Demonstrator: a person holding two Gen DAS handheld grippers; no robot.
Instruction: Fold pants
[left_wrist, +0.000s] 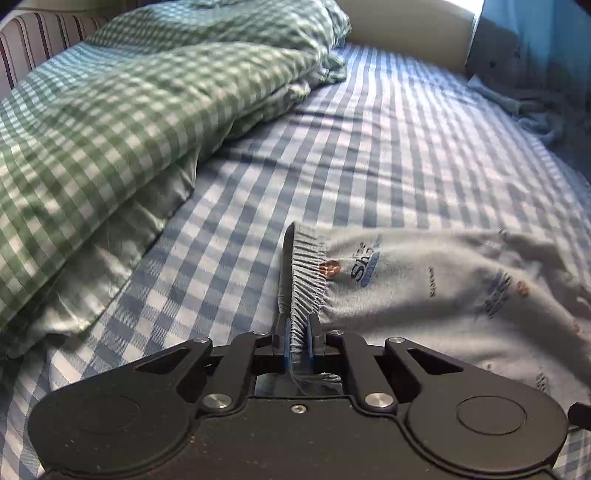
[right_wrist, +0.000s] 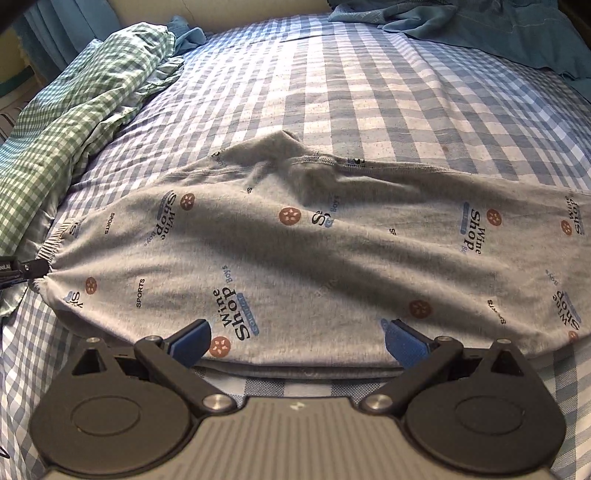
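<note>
Grey printed pants (right_wrist: 295, 251) lie folded lengthwise across a blue checked bed sheet (right_wrist: 369, 92), waistband to the left. My left gripper (left_wrist: 298, 332) is shut on the elastic waistband (left_wrist: 308, 273); the pants (left_wrist: 443, 288) stretch away to the right in that view. Its tip also shows at the far left of the right wrist view (right_wrist: 31, 267), at the waistband. My right gripper (right_wrist: 297, 341) is open, its blue pads spread wide just above the near folded edge of the pants, holding nothing.
A green checked duvet (left_wrist: 110, 129) is bunched along the left of the bed and shows in the right wrist view (right_wrist: 74, 122) too. A blue cloth (right_wrist: 480, 29) lies crumpled at the far right. A cream headboard (left_wrist: 406, 26) stands behind.
</note>
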